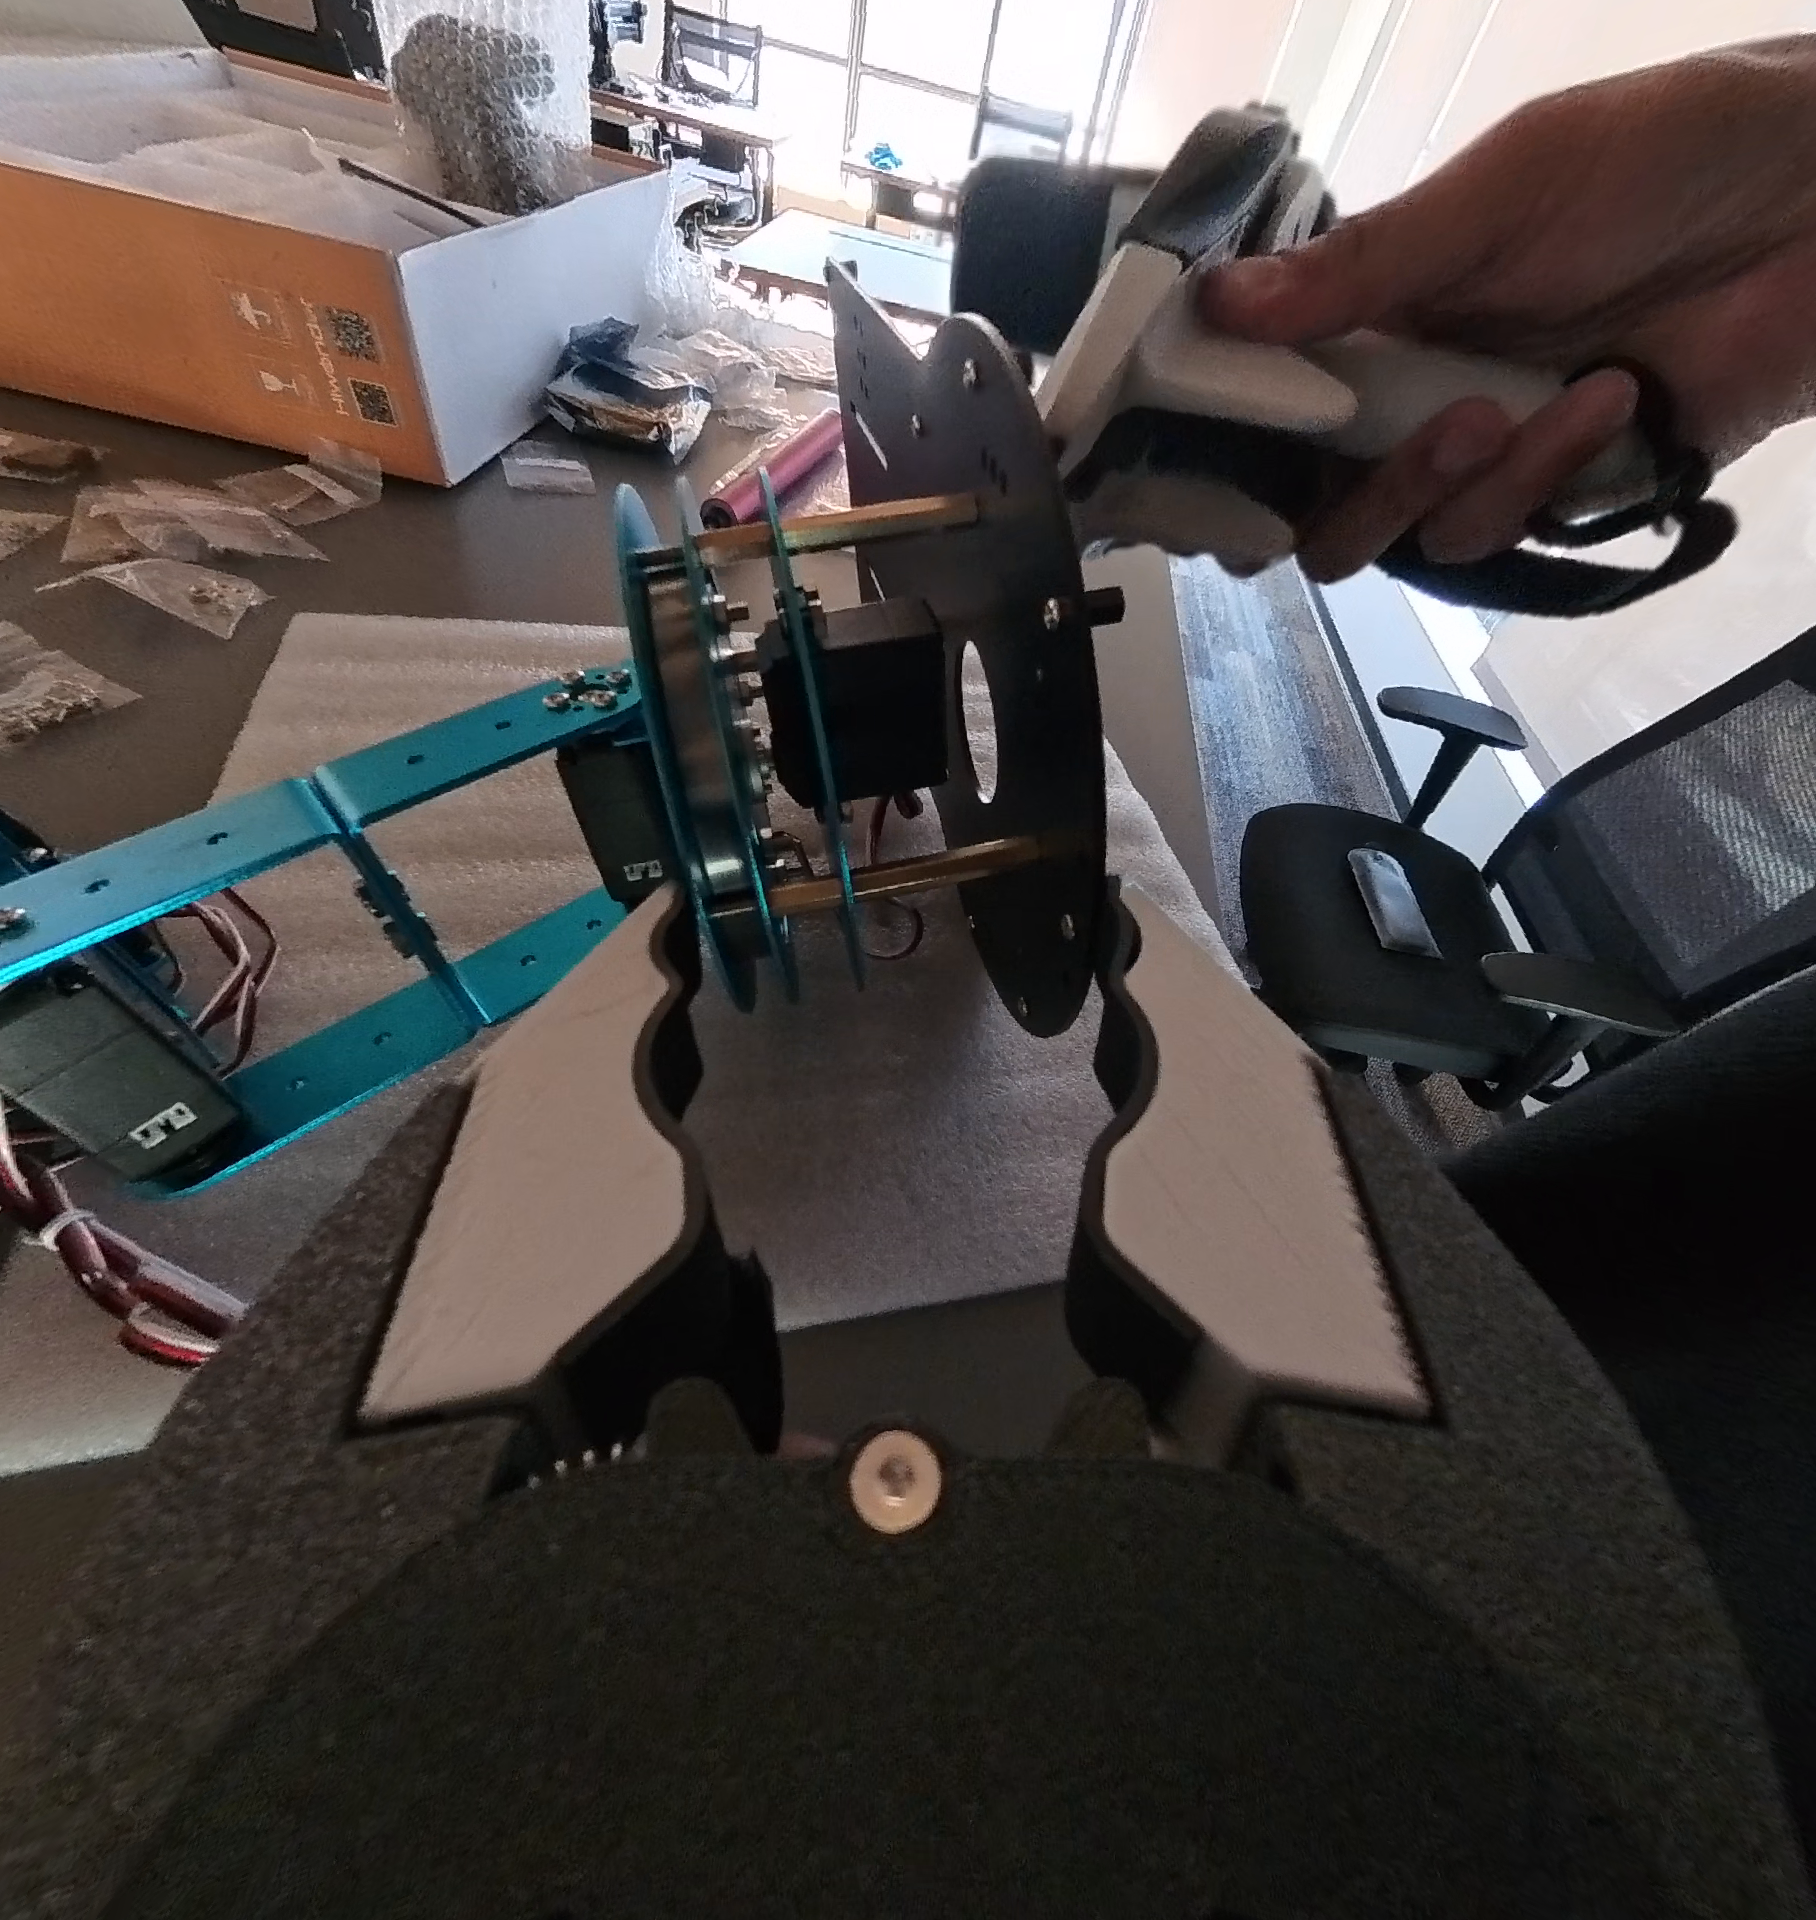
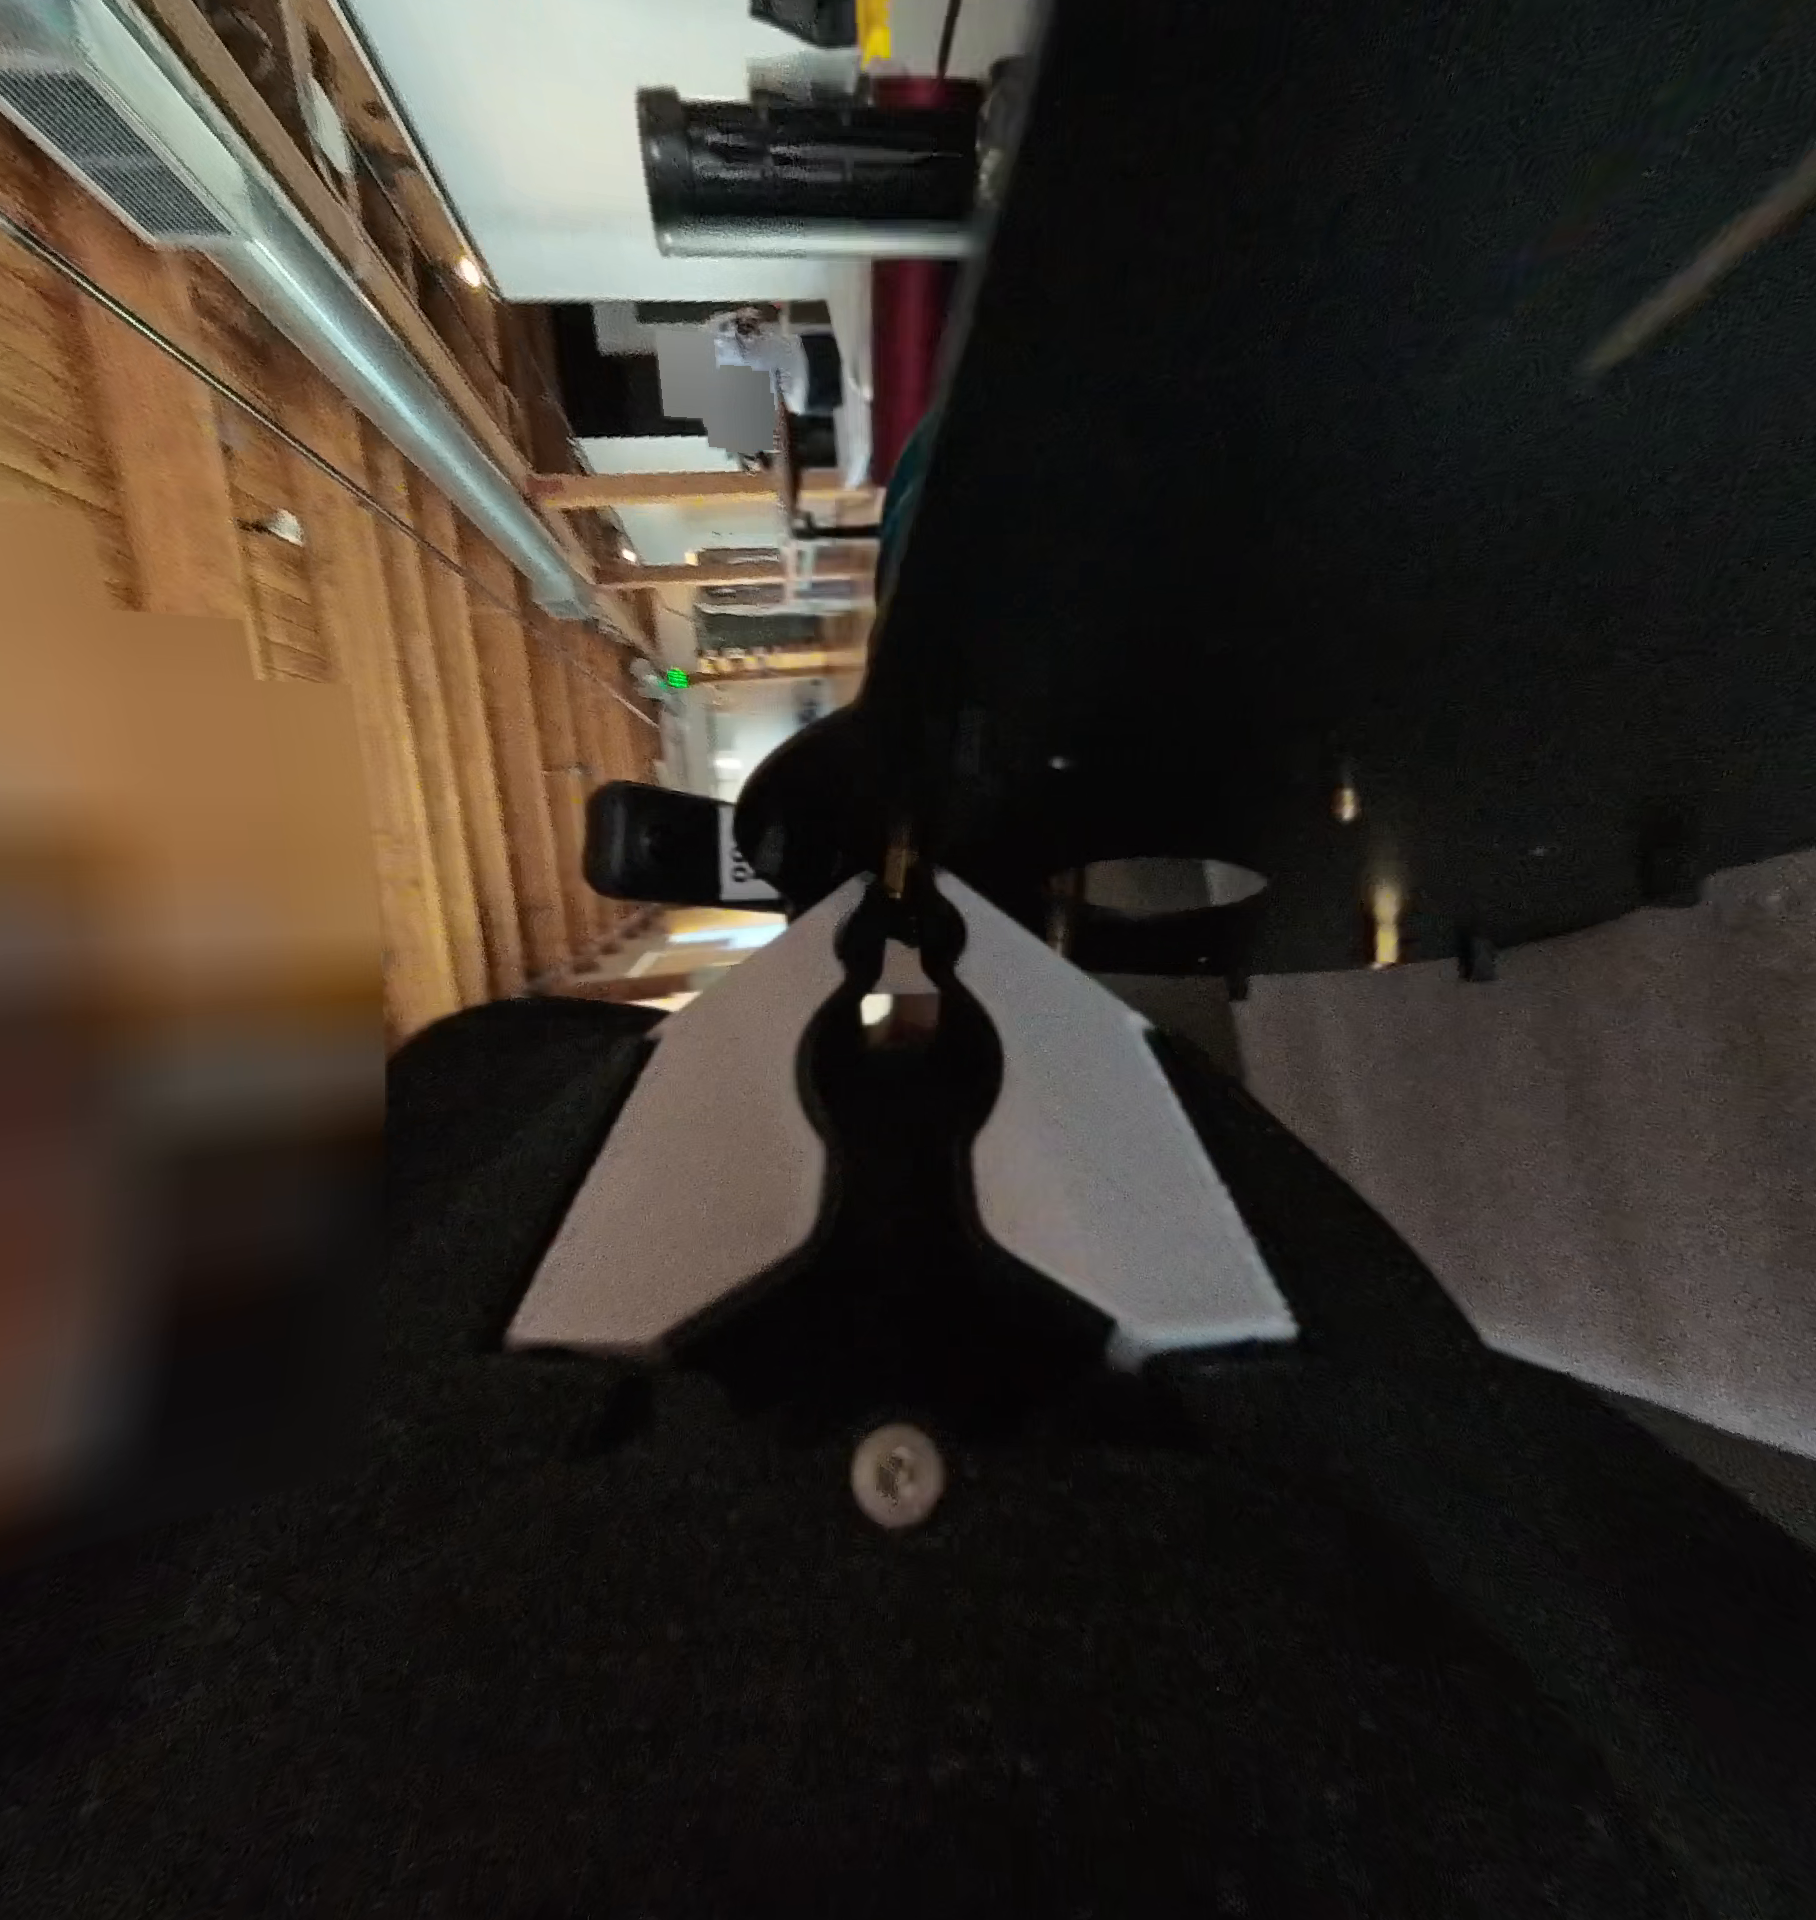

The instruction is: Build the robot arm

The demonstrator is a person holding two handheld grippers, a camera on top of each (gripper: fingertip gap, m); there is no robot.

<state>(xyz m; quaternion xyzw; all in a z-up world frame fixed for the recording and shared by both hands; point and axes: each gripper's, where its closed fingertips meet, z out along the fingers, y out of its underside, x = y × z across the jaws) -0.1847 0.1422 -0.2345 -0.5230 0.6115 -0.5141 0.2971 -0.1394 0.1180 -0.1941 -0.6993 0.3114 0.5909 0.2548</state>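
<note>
The arm base (image 1: 862,727), stiff metal plates on brass standoffs, lies sideways on foam (image 1: 883,1091) on the worktop (image 1: 208,582); it looks heavy, best held by plate edges. The left claw (image 1: 899,940) gapes empty beneath it, while the right claw (image 2: 899,914) is closed on a standoff (image 2: 899,868) beside the black plate (image 1: 1029,665).

Box: open orange-and-white cardboard box (image 1: 208,301), far left on the table.
Bags: small clear plastic parts bags (image 1: 156,520), scattered before it.
Chair: black mesh office chair (image 1: 1569,894), right of the table.
</note>
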